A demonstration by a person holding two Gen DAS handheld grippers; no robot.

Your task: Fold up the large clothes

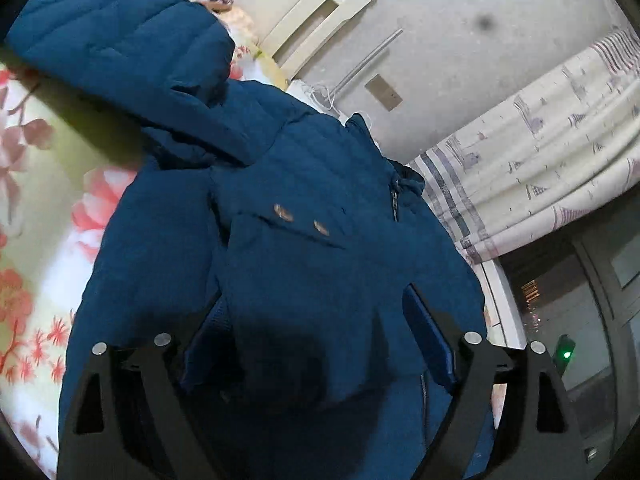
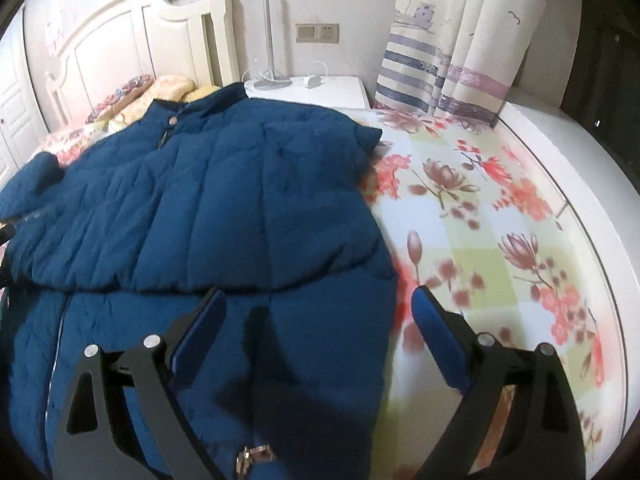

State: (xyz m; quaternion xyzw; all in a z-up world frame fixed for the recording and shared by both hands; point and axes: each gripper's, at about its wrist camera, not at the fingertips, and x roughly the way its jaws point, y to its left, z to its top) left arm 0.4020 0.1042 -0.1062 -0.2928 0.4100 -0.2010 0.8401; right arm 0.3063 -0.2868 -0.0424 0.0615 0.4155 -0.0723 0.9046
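Note:
A large dark blue quilted jacket (image 1: 304,216) lies on a bed with a floral sheet (image 1: 36,216). In the left wrist view a sleeve (image 1: 120,52) is folded across the upper body, and two brown toggles (image 1: 300,220) show on the front. My left gripper (image 1: 316,312) is open, its blue-padded fingers spread over the jacket's lower part. In the right wrist view the jacket (image 2: 224,200) lies folded over itself, with a zipper pull (image 2: 256,456) at the bottom. My right gripper (image 2: 320,312) is open over the jacket's right edge, one finger above the floral sheet (image 2: 500,240).
A cream headboard (image 2: 120,40) and pillows (image 2: 132,92) stand at the far end. A white nightstand (image 2: 312,88) holds a lamp base and cable. A patterned curtain (image 2: 460,40) hangs at right. The bed's white edge (image 2: 580,184) curves along the right side.

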